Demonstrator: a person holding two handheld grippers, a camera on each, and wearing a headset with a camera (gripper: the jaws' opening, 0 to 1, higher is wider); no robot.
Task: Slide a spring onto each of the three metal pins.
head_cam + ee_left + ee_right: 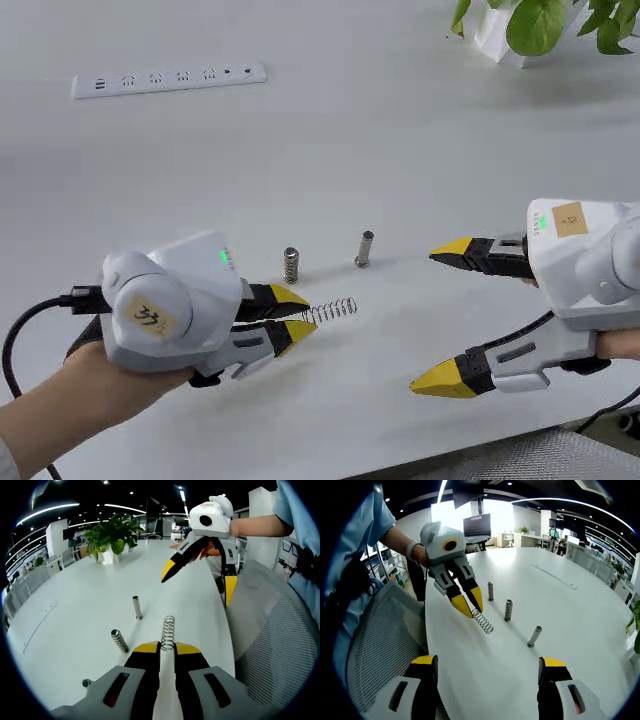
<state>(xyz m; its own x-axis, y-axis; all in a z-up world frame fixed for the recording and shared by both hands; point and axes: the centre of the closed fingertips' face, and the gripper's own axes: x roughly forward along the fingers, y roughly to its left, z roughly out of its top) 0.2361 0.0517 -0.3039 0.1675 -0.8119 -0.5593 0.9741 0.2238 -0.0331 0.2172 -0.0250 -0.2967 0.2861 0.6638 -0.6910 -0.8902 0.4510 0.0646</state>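
Note:
My left gripper (300, 312) is shut on one end of a loose spring (332, 310), which sticks out level toward the right above the white table. The same spring (168, 629) rises from between the yellow fingertips (145, 647). A bare metal pin (364, 249) stands upright just beyond it. To its left stands a pin wearing a spring (291, 265). The right gripper view shows the bare pin (534, 636), the sprung pin (508, 610) and a second sprung pin (490, 591). My right gripper (442, 315) hangs open at the right, holding nothing.
A white power strip (168, 79) lies at the far left of the table (420, 130). A potted plant (540, 20) stands at the far right corner. A grey mesh chair (380, 630) sits off the near table edge.

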